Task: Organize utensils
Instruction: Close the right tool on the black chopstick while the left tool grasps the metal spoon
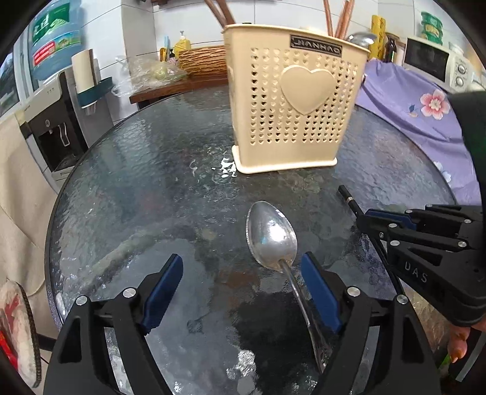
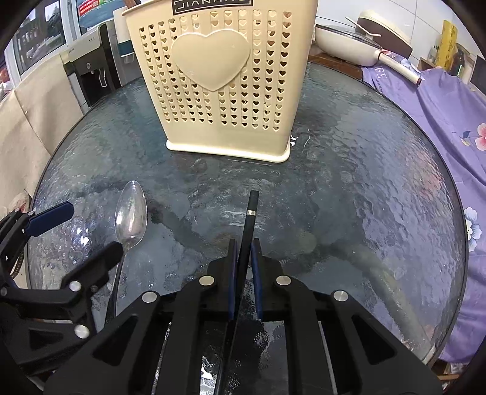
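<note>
We see our left tool [image 1: 240,291] spread wide over the round glass bench [image 1: 145,194], its blue pads [image 1: 162,291] well apart and gripping nothing. A metal spoon [image 1: 271,235] lies on the bench between them, bowl toward twelve o'clock; its handle runs back toward five o'clock just beside the right-hand pad, though we cannot tell whether they touch.

Our right tool [image 2: 244,252] is clenched on a black chopstick [image 2: 250,212]. The pads [image 2: 256,273] press the stick from both sides, and its tip with a silver band points toward twelve o'clock, at the utensil holder [image 2: 218,76]. We cannot tell whether the stick rests on the glass or is lifted off it.

The cream holder, pierced with small hearts and bearing one large raised heart, stands upright on the bench at twelve o'clock in both views. Brown sticks [image 1: 337,18] and a metal spoon bowl [image 1: 361,39] rise from its top in the left view. A purple flowered cloth [image 2: 440,100] lies at three o'clock.
</note>
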A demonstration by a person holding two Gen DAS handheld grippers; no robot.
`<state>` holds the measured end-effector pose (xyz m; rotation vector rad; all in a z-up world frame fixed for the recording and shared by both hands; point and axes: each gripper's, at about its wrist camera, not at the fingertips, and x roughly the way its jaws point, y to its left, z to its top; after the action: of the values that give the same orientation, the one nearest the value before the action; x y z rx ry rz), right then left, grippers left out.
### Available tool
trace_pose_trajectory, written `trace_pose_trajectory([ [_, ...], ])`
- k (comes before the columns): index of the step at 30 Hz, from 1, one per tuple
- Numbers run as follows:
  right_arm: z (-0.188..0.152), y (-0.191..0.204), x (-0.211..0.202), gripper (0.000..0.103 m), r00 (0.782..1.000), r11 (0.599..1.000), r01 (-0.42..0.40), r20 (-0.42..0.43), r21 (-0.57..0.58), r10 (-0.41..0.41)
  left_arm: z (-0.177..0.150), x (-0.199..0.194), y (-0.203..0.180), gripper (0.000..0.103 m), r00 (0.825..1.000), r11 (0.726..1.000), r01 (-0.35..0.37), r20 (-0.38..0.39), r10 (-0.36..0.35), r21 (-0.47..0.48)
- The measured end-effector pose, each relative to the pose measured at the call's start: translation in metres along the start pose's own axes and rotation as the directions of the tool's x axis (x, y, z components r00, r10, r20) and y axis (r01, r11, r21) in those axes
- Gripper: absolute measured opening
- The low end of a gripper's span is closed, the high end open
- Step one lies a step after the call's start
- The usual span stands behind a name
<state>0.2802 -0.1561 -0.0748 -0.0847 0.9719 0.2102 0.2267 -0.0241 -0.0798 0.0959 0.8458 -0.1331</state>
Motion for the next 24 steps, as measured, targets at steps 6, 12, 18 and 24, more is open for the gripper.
trace_pose_trajectory([
  [6,0.000,0.001,0.000,0.010,1.000,1.000,0.002,0.002,0.004,-0.002,0.007,0.012,-0.011,0.078,0.998,0.997,-0.057,-0.003,0.058,0.043],
  [12,0.001,-0.001,0.000,0.010,1.000,1.000,-0.009,-0.005,0.011,0.010,0.016,0.023,-0.016,0.068,0.997,0.995,-0.066,-0.023,0.068,0.072],
  [18,0.003,-0.002,0.000,0.010,1.000,1.000,-0.003,-0.010,0.012,0.003,0.019,0.025,-0.020,0.049,0.997,0.994,-0.062,-0.034,0.065,0.085],
  [24,0.003,-0.007,0.000,0.009,0.999,0.998,-0.041,-0.009,0.050,0.042,0.018,0.023,-0.024,0.041,0.998,0.995,-0.042,-0.035,0.045,0.086],
])
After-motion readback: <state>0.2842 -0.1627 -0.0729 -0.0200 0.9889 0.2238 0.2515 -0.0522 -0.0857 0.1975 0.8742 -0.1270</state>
